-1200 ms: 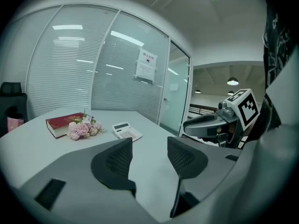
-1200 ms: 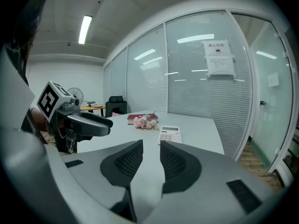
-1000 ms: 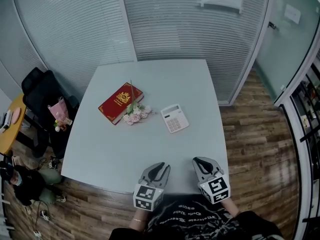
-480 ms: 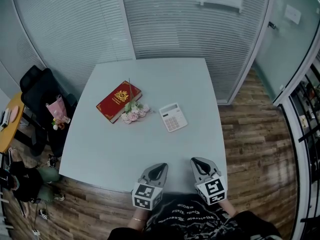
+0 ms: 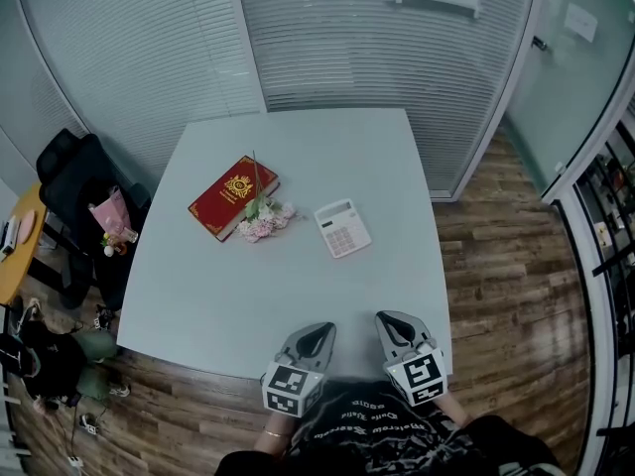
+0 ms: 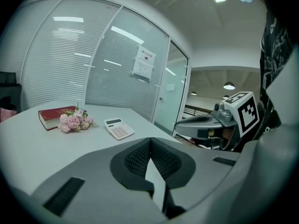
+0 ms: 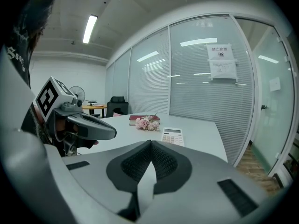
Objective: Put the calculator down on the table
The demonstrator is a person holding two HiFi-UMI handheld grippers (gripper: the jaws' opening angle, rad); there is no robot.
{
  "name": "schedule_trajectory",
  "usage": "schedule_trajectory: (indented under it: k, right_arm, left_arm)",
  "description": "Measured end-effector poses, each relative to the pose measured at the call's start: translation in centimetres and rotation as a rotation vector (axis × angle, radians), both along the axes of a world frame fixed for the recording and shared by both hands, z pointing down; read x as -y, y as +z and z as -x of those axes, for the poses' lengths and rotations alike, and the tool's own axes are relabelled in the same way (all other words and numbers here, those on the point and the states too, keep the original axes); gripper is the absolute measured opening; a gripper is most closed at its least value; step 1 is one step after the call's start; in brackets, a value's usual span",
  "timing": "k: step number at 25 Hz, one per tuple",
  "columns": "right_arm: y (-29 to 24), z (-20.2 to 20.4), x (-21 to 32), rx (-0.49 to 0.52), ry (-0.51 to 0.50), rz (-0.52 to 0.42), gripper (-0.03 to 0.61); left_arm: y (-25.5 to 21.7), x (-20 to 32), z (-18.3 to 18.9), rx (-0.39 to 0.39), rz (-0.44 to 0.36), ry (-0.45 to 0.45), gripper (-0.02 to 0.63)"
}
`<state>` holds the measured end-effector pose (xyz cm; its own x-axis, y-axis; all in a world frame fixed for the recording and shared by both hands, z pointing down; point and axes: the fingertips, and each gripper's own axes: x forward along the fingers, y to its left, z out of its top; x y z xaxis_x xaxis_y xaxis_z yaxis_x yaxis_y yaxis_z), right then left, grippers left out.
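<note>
A white calculator (image 5: 342, 228) lies flat on the pale grey table (image 5: 298, 296), right of centre; it also shows in the left gripper view (image 6: 119, 128) and the right gripper view (image 7: 172, 136). My left gripper (image 5: 317, 332) and right gripper (image 5: 392, 321) hover side by side at the table's near edge, well short of the calculator. Both are shut with nothing between the jaws. The left gripper's (image 6: 150, 139) tips meet in its own view, as do the right gripper's (image 7: 150, 142).
A red book (image 5: 233, 196) lies left of the calculator with a bunch of pink flowers (image 5: 260, 221) against it. A black chair (image 5: 84, 191) with a pink bag stands at the table's left. Glass walls with blinds close the far side.
The left gripper's jaws have closed. The head view has shifted slightly, so the table's objects sit a little higher and further left in the picture; the calculator has not moved on the table.
</note>
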<state>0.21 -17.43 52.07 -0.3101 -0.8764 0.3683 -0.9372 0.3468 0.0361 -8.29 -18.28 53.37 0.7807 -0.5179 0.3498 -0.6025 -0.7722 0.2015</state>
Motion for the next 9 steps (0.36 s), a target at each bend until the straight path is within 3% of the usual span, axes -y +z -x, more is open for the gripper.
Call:
schedule_trajectory:
  k: [9]
  right_arm:
    - [0.86,0.57,0.11,0.016,-0.024,0.009,0.006]
  left_arm:
    - [0.45,0.29,-0.51,0.014,0.001,0.016,0.02]
